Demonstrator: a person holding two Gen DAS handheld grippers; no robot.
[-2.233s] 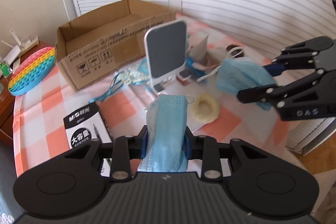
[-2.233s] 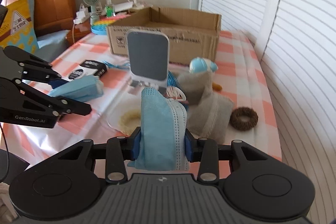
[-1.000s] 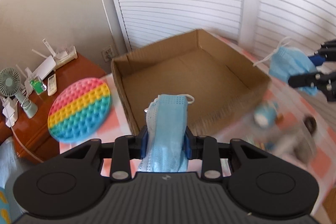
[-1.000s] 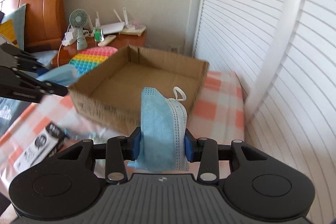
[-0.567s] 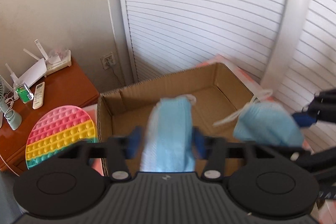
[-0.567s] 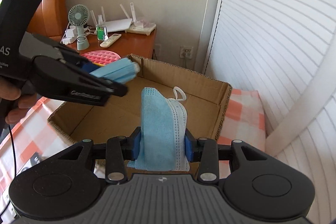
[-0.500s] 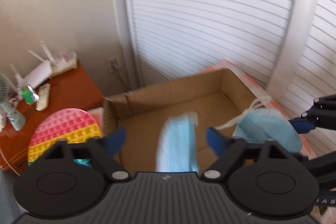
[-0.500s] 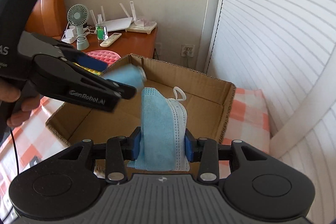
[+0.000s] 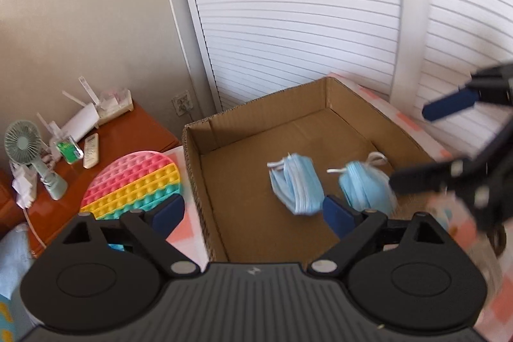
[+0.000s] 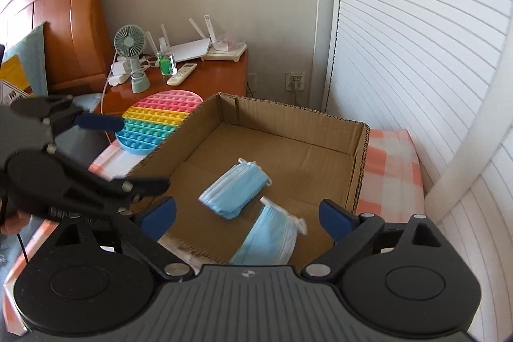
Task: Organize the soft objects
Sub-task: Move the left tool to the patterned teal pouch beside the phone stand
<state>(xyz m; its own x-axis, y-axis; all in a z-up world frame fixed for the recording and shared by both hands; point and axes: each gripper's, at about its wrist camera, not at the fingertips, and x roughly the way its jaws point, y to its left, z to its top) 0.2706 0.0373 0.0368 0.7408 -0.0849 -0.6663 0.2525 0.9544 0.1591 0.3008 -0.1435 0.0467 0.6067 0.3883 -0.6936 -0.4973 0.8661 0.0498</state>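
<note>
Two folded blue face masks lie in the open cardboard box point(image 9: 205, 169). In the left wrist view one mask point(image 9: 296, 183) lies mid-box and the other point(image 9: 365, 186) to its right. In the right wrist view the first mask point(image 10: 235, 191) lies on the box point(image 10: 360, 162) floor and the second point(image 10: 272, 237) is right below my gripper, blurred. My left gripper point(image 9: 255, 213) is open and empty above the box's near wall; it also shows at the left of the right wrist view point(image 10: 141, 151). My right gripper point(image 10: 247, 213) is open and empty; it also shows at the right of the left wrist view point(image 9: 420, 146).
A rainbow pop-it mat point(image 9: 134, 181) lies left of the box on the pink checked tablecloth point(image 10: 391, 156). A wooden nightstand point(image 10: 205, 79) holds a small fan point(image 10: 130, 53), a router and a remote. White louvered doors point(image 9: 304, 5) stand behind the box.
Both grippers carried their masks from the cluttered table over the box, then opened. Both masks dropped into the box; the right one is still blurred.
</note>
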